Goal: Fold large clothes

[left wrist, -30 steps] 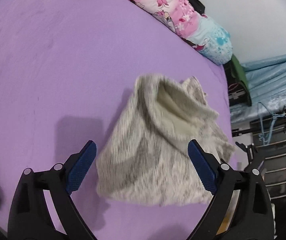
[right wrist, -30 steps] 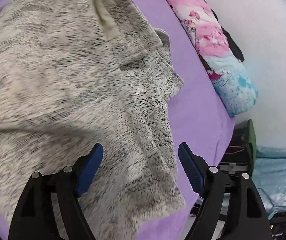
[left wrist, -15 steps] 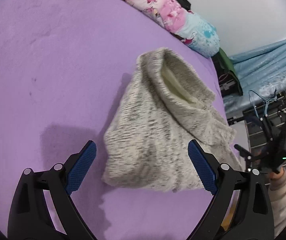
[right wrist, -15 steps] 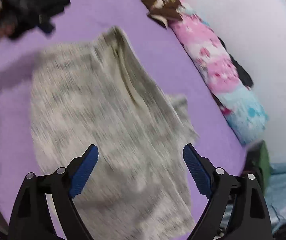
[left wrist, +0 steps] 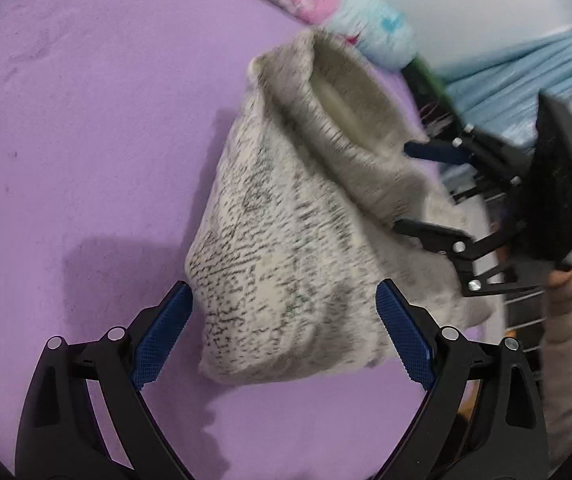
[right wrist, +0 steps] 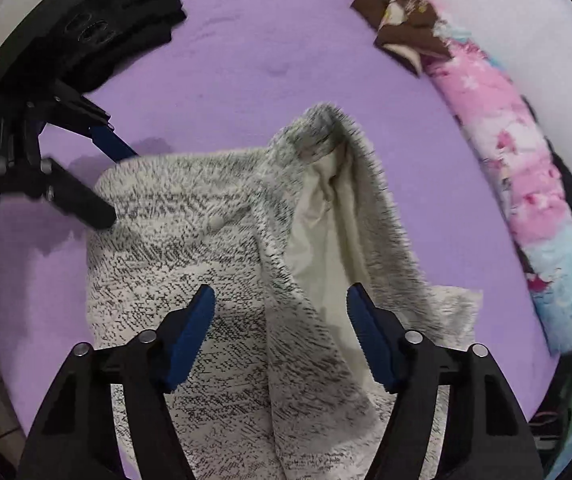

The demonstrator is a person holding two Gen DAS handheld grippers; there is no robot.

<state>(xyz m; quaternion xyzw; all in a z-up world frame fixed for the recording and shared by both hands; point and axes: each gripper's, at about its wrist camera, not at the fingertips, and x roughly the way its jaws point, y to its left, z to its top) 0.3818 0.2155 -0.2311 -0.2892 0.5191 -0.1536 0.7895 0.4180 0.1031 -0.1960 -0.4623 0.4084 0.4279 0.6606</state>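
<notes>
**Both grippers open over the grey knit**

While its jaws have just been narrowing, the right gripper [right wrist: 280,332] stands apart over the knit garment [right wrist: 206,264] — cloth lies between the pads, unpressed. The left gripper [left wrist: 284,332] also stands wide, clamping nothing, at the garment's near edge. The garment lies bunched on the purple bed cover [left wrist: 86,120], its cream lining showing. Beyond it a pink-and-blue printed quilt [right wrist: 526,184] runs along the wall — no readable writing anywhere.

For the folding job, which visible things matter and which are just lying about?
Job:
grey knit garment
left gripper, open
right gripper, open, jaws just closing over the garment

Lying about:
pink floral bedding
black clothing
brown cloth
</notes>
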